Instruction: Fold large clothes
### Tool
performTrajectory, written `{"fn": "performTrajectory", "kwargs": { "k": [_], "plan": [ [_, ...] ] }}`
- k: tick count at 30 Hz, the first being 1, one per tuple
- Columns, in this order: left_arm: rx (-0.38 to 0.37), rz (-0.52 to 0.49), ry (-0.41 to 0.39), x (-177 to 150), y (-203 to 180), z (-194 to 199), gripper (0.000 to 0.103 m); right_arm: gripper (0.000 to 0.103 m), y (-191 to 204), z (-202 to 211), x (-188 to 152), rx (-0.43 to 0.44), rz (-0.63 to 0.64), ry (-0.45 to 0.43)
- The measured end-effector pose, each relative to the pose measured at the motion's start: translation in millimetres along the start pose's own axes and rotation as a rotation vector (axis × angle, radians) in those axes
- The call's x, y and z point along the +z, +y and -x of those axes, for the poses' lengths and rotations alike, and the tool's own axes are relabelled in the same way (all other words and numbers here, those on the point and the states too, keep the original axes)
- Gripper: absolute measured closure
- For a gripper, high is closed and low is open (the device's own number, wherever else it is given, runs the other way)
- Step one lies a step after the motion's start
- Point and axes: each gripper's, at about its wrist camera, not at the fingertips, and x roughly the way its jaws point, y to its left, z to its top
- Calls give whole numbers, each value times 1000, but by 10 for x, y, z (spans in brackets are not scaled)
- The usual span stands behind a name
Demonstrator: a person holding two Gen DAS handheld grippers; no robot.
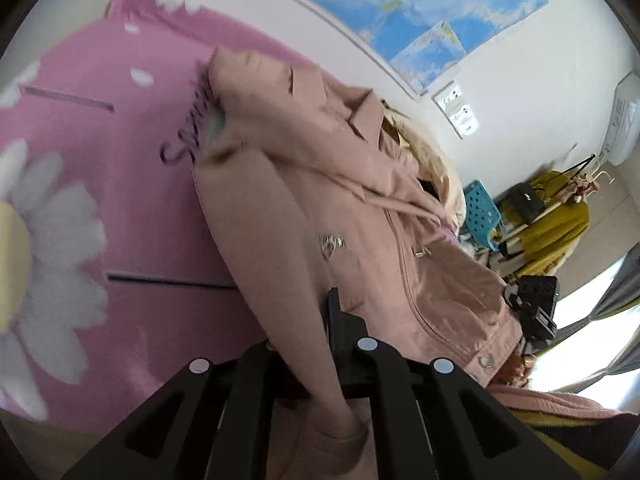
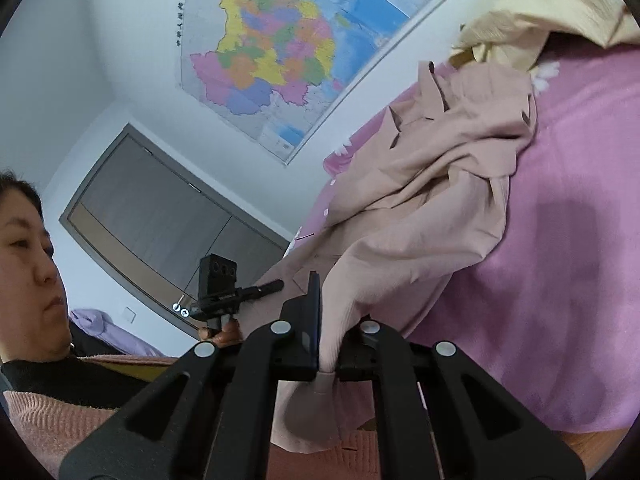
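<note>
A dusty-pink jacket (image 1: pixel 332 208) with a zipper and metal snaps lies spread on a pink bedspread (image 1: pixel 100 184). My left gripper (image 1: pixel 316 356) is shut on one sleeve of the jacket, whose cuff hangs down between the fingers. In the right wrist view the same jacket (image 2: pixel 440 168) lies crumpled on the bedspread (image 2: pixel 560 280). My right gripper (image 2: pixel 326 344) is shut on the other sleeve, which is pulled taut from the jacket body. The left gripper (image 2: pixel 224 296) also shows in the right wrist view, held in a hand.
A cream quilt (image 2: pixel 540 4) lies at the far end of the bed. A large map (image 2: pixel 304 40) hangs on the wall. The person (image 2: pixel 28 256) stands at the bed's edge. A blue chair (image 1: pixel 482 212) and a rack with yellow clothes (image 1: pixel 560 216) stand beyond the bed.
</note>
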Motion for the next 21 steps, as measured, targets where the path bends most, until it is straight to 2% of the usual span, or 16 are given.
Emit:
{"fn": "performTrajectory", "kwargs": {
  "k": [4, 9, 13, 19, 21],
  "plan": [
    [10, -13, -54, 73, -56, 112, 101, 98, 64, -8, 65, 3, 5, -24],
    [-14, -25, -97, 394, -149, 244, 101, 98, 141, 10, 423, 21, 13, -82],
    [-11, -20, -125, 942, -195, 310, 101, 98, 73, -18, 918, 43, -30, -128],
    [22, 0, -108, 1870, -203, 109, 101, 97, -289, -221, 1713, -30, -135, -174],
    [59, -3, -93, 2150, -192, -39, 100, 97, -474, -346, 1912, -51, -177, -171]
  ]
}}
